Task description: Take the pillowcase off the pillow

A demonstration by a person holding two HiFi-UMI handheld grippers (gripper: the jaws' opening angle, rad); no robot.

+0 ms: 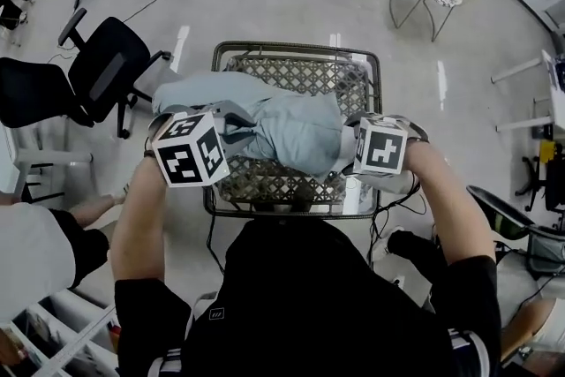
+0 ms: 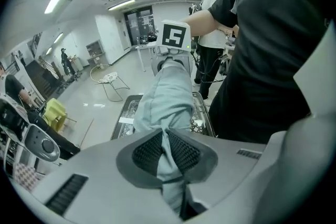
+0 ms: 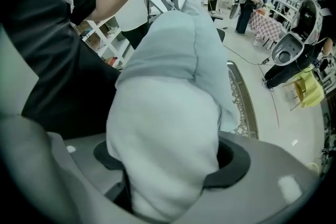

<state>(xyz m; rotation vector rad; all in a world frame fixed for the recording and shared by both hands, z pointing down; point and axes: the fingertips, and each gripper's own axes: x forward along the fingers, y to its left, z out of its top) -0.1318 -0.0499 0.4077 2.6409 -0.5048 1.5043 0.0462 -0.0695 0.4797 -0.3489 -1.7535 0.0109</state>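
On the metal lattice surface [image 1: 298, 71] in front of the person, the pillow [image 3: 163, 134] lies with its long axis running left to right, stretched between the two hands. The left gripper [image 2: 164, 136] is pinched almost flat on a fold of the light blue pillowcase [image 1: 296, 132]. The right gripper [image 1: 350, 153] stands wide, its jaws clasped round the bare white end of the pillow where that end pokes out of the case's mouth.

So the case's opening faces the right hand, and its covered length runs away from it toward the left hand. The stripping pull probably has to go along that axis, with the left hand drawing cloth leftward while the right one anchors the filling.

In the head view both marker cubes cover the jaws, and some blue cloth spreads on past the left gripper. How much of the pillow still sits inside cannot be told. The person's body cuts off the near rim of the surface.
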